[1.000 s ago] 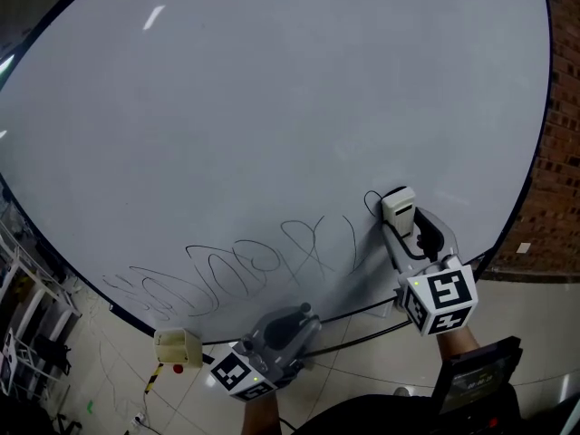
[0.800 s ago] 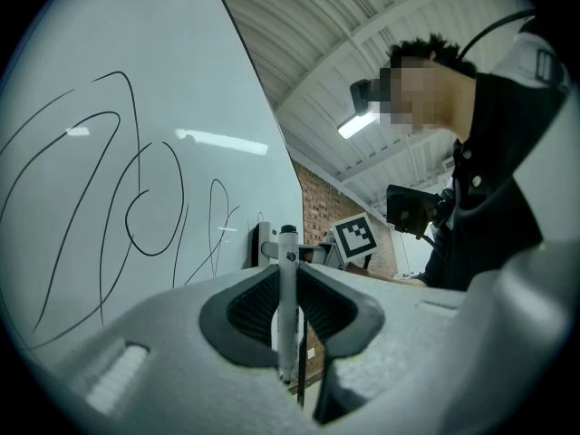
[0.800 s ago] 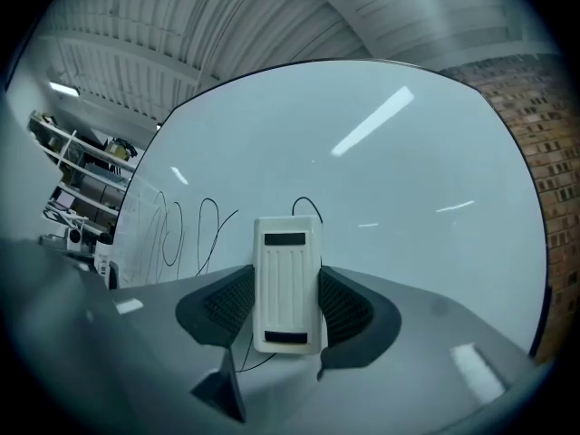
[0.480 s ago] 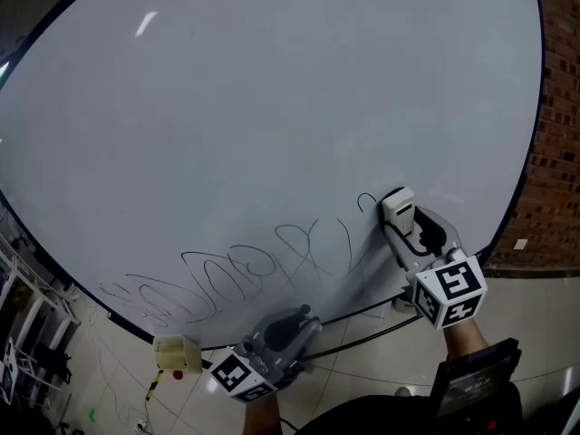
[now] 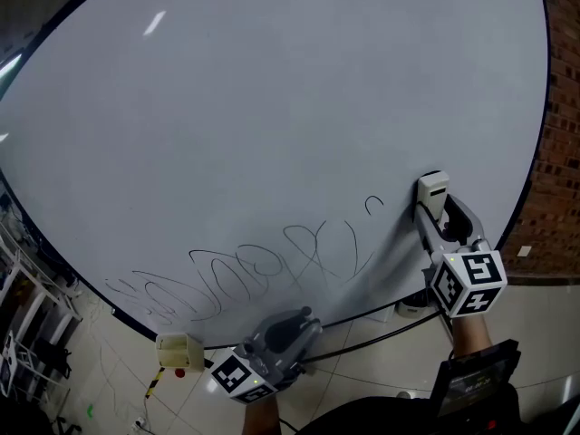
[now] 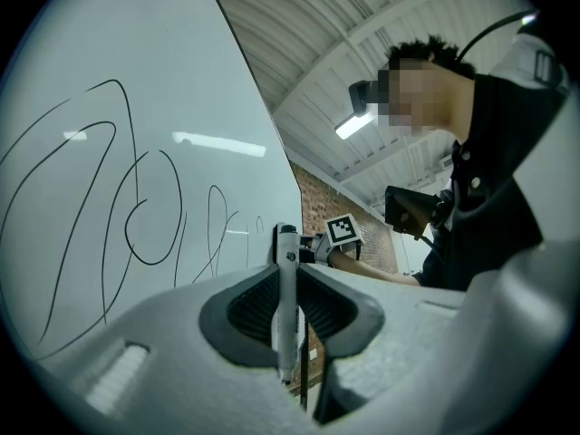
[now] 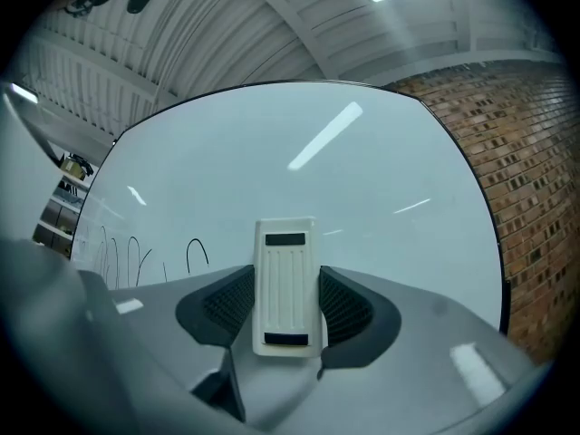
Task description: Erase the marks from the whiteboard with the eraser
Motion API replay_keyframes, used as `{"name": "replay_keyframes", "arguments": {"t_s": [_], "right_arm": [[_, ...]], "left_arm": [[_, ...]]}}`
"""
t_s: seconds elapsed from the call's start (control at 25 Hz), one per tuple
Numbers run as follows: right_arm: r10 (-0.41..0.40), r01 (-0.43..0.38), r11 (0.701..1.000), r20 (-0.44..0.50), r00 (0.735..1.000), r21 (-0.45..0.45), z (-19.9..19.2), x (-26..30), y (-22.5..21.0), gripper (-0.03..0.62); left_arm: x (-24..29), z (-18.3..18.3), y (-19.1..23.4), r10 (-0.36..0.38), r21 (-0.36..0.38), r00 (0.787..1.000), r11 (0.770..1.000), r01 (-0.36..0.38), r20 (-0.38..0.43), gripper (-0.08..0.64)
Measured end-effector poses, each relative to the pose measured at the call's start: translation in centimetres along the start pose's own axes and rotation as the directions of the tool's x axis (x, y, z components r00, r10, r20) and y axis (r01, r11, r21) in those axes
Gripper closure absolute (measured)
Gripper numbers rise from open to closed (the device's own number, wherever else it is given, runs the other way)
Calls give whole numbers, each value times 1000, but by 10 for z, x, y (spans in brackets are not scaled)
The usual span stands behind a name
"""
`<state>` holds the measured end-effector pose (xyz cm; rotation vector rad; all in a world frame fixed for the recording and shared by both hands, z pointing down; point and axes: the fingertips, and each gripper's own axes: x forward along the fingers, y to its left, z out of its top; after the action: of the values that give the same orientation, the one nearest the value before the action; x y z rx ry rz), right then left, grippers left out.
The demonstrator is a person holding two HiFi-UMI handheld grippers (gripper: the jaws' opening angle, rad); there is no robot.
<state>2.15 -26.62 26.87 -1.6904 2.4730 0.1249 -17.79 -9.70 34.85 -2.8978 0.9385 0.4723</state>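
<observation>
Right tool (image 5: pixel 434 208): clamped on the white eraser (image 5: pixel 432 188), at the whiteboard's (image 5: pixel 272 98) lower right, perhaps touching the surface. The board's right edge is near, with a brick wall (image 5: pixel 560 143) beyond.
Black marks (image 5: pixel 254 270): left of the eraser, along the bottom edge, with wide bare board above.
Left tool (image 5: pixel 299 320): below the board, pinching a marker (image 6: pixel 286 297).

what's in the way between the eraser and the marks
Nothing visible. The eraser, in the right gripper, sits just right of the nearest mark, with only bare whiteboard between them.
</observation>
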Motion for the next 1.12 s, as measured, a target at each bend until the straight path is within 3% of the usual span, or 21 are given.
{"name": "replay_keyframes", "arguments": {"t_s": [0.24,0.4,0.52,0.68,0.96,1.04,1.12], "right_arm": [[72,-71,996,7,997,-49,2,3,55,367],[169,-171,968,-27,985,-181,-6,4,113,367],[222,-229,952,-53,974,-203,-10,3,129,367],[240,-248,951,-64,969,-185,-3,5,106,365],[104,-106,992,-39,994,-67,-6,0,9,365],[131,-131,991,-74,989,0,-24,-4,-10,365],[238,-227,966,-88,967,120,-43,-16,-12,365]], "left_arm": [[-3,1,0,-6,3,1000,1000,6,2,499],[-5,1,0,-12,0,1000,1000,12,7,499],[-5,-1,0,-14,2,1000,1000,14,-3,499],[-2,3,0,-15,4,1000,1000,15,7,499],[6,2,0,10,7,1000,1000,-10,6,499],[12,3,-1,5,-9,1000,1000,-5,25,499],[20,1,-5,-4,-12,1000,1000,4,31,499]]}}
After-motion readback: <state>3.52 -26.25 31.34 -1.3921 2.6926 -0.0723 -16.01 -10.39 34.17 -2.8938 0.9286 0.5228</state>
